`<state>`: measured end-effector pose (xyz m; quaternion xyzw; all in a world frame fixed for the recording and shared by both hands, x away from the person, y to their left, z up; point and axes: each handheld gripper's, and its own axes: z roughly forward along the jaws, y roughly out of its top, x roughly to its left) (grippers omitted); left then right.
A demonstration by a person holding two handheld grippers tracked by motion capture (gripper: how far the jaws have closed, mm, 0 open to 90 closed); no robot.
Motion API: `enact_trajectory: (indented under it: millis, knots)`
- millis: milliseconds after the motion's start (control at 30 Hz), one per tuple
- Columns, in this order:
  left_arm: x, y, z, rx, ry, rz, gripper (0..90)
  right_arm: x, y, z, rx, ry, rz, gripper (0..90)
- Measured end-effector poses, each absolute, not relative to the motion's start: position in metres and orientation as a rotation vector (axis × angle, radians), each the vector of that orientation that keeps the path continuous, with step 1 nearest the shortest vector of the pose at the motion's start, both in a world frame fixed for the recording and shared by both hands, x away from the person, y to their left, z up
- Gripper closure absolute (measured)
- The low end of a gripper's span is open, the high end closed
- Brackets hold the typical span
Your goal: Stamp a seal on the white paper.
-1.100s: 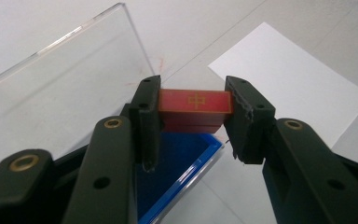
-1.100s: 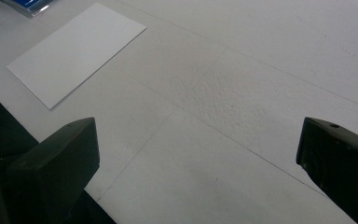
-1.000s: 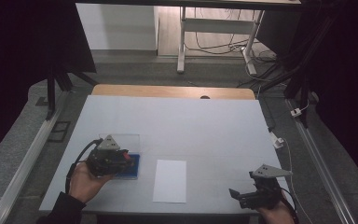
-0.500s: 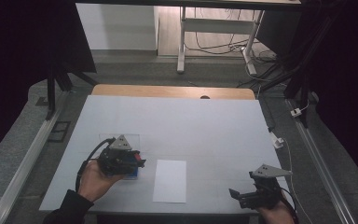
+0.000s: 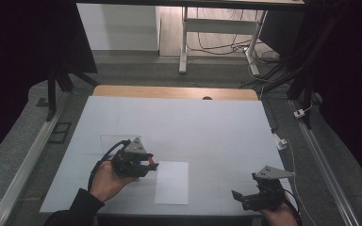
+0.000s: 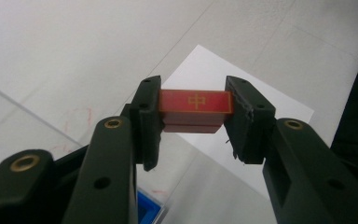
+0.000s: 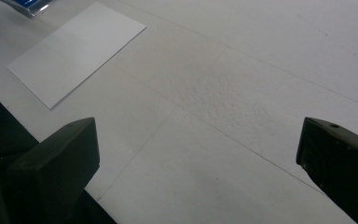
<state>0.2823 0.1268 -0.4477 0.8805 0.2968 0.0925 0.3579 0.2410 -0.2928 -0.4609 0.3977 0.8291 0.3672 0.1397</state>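
The left tool [image 6: 195,122] is clamped on a red block [image 6: 195,109] with a gold character on its face, the block sitting crosswise between the two pads and lifted off the counter [image 5: 207,122], above the left edge of a white sheet of paper [image 5: 172,182]. Just left of that tool lie a clear plastic lid [image 6: 14,126] and a blue box [image 6: 148,212]. The right tool [image 7: 196,154], jaws wide apart and empty, hovers at the near right of the counter, well apart from the block.
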Motion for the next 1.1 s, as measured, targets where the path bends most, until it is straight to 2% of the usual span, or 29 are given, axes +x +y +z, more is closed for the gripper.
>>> enact_trajectory:
  millis: [1100]
  knots:
    - [0.292,0.069,-0.474,2.359,0.645,0.126,58.4,0.241,-0.293,-0.461,1.144,2.397,1.062,0.0]
